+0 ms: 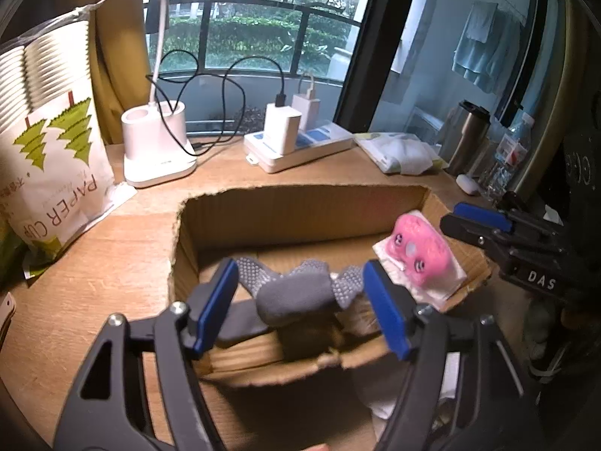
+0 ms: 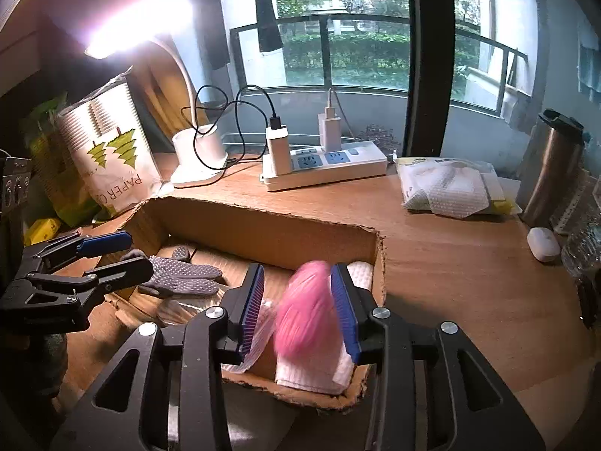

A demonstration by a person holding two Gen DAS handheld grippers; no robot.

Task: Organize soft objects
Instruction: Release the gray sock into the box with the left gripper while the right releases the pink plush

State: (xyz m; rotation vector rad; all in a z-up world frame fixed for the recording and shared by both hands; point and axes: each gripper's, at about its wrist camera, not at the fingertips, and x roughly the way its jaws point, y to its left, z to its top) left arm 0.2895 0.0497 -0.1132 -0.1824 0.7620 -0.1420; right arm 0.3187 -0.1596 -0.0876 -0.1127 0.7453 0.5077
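An open cardboard box sits on the wooden desk. A grey dotted glove lies inside it. My left gripper is open above the box, its blue pads either side of the glove, not touching it. A pink soft toy rests on a white cloth at the box's right end. My right gripper is open with the blurred pink toy between its pads. The right gripper also shows in the left wrist view, and the left gripper in the right wrist view.
At the back of the desk stand a paper cup bag, a white lamp base, a power strip with chargers, a tissue pack, a steel tumbler and a white earbud case.
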